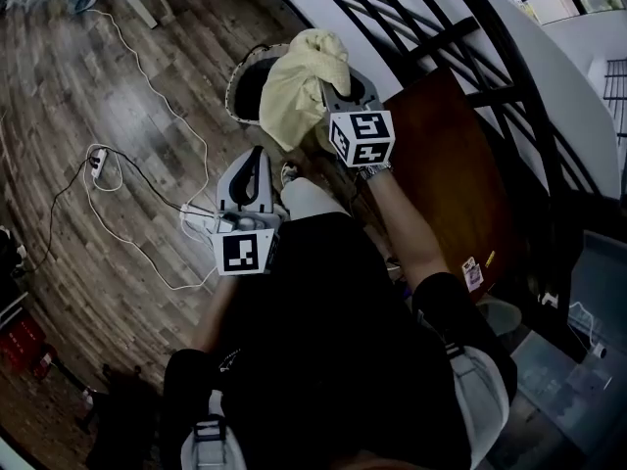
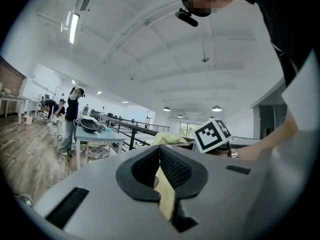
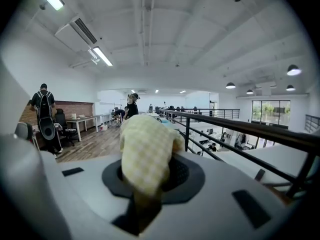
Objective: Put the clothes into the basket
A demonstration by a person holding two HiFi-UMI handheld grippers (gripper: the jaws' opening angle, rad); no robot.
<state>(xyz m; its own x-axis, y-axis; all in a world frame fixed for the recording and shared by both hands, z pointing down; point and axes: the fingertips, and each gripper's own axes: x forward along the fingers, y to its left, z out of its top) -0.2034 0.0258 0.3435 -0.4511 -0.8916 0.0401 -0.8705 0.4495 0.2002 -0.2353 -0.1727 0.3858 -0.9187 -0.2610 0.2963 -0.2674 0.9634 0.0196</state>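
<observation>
**Yellow cloth held over the basket**

The right tongs [image 1: 331,91] are clenched on a yellow checked cloth [image 1: 299,81]. In the right gripper view the fabric [image 3: 145,154] is bunched between the pads and spills over their tips toward the camera. From the head view the cloth hangs in the air in a crumpled bundle directly above the basket [image 1: 235,91]. It covers most of the basket's opening, and only the left part of the round rim shows. Whether the cloth's lower edge touches the basket cannot be told.

The basket stands on the wooden floor [image 1: 118,116], near the corner of a brown bench [image 1: 441,174] beside a black railing [image 1: 431,27].

The left tongs [image 1: 257,157] are well clear of the cloth, nearer the person and pointing toward the basket. In the left gripper view their jaws are clenched together, and a pale strip [image 2: 166,196] shows in the seam between them. What that strip is cannot be told.

A white cable [image 1: 147,96] runs across the floor to a power strip [image 1: 201,221] beside the left tongs.
</observation>
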